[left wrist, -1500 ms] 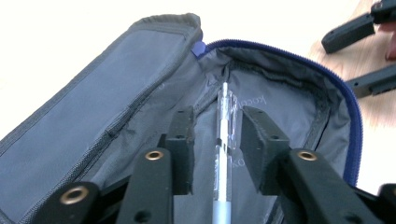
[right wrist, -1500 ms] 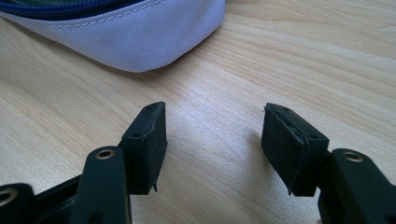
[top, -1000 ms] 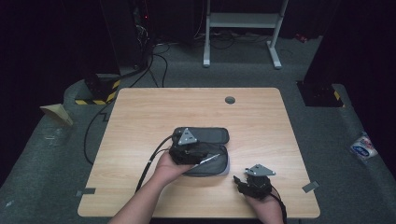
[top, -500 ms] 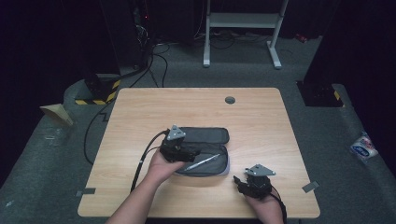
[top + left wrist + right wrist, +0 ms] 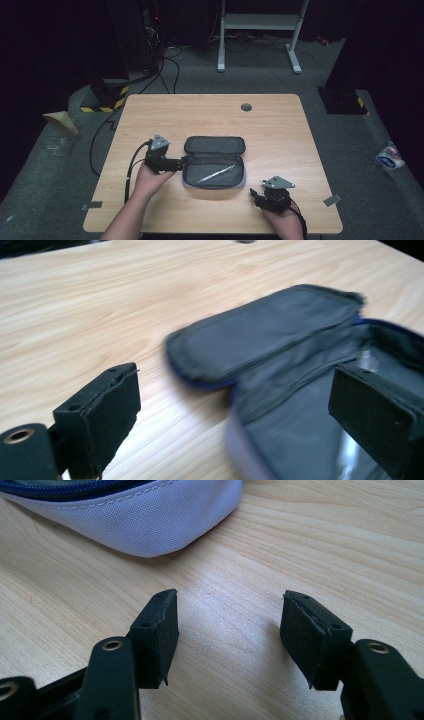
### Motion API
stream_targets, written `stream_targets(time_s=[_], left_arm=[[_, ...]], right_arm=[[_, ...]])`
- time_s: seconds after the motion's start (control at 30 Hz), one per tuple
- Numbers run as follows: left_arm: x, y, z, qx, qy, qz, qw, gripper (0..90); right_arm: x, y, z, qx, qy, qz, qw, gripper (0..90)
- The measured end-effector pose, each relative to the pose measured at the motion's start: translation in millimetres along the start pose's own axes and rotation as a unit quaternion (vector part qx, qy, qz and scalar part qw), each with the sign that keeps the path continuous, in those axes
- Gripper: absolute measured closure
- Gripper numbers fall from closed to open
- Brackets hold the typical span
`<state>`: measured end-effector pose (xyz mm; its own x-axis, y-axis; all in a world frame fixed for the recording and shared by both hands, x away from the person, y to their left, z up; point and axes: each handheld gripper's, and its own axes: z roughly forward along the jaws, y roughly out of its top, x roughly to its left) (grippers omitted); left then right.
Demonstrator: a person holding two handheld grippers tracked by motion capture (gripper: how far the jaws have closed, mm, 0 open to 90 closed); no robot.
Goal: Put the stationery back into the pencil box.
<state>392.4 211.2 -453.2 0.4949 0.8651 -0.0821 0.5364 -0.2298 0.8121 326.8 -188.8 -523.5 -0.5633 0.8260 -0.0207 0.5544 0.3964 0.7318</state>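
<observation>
Wooden worktop (image 5: 150,210): pencil case (image 5: 214,162) unzipped, lid back, pen (image 5: 216,174) inside. Left gripper (image 5: 186,161) jaws just opened wide, empty; right gripper (image 5: 254,192) half-open, empty. Closing remains.

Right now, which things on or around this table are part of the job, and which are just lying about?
In the job:
pencil case, lying open
pen inside it
left gripper, open beside the case
right gripper, open

Lying about:
table grommet
white packet on the floor
</observation>
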Motion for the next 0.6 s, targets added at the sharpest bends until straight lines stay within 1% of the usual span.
stream_targets(time_s=[0.1,0.2,0.27,0.33,0.4,0.47,0.53,0.6], left_arm=[[15.7,-12.4,-11.1,0.007,0.013,-0.019,0.9997,8.2],[27.1,-27.0,-21.5,0.016,0.031,-0.028,0.9990,8.3],[32.8,-36.5,-27.3,0.023,0.037,-0.029,0.9986,8.3],[37.6,-48.2,-33.0,0.036,0.043,-0.032,0.9979,8.3],[39.8,-60.4,-36.5,0.048,0.053,-0.035,0.9969,8.4],[40.2,-73.1,-37.5,0.059,0.064,-0.034,0.9956,8.5],[39.4,-86.4,-34.6,0.073,0.059,-0.033,0.9950,10.6],[37.3,-99.7,-29.3,0.087,0.059,-0.025,0.9941,10.7]], right_arm=[[0.0,0.0,0.0,0.000,0.000,0.000,1.0000,39.9],[0.0,0.0,0.0,0.000,0.000,0.000,1.0000,39.9],[0.1,0.0,0.0,0.000,0.000,0.000,1.0000,39.9],[0.2,0.0,0.0,0.000,0.000,0.000,1.0000,39.9],[0.2,0.0,0.0,0.000,0.000,0.000,1.0000,39.9],[0.1,0.0,0.0,0.000,0.000,0.000,1.0000,39.9],[0.2,0.0,0.0,0.000,0.000,0.000,1.0000,39.9],[0.2,0.0,0.0,0.000,0.000,0.000,1.0000,39.9]])
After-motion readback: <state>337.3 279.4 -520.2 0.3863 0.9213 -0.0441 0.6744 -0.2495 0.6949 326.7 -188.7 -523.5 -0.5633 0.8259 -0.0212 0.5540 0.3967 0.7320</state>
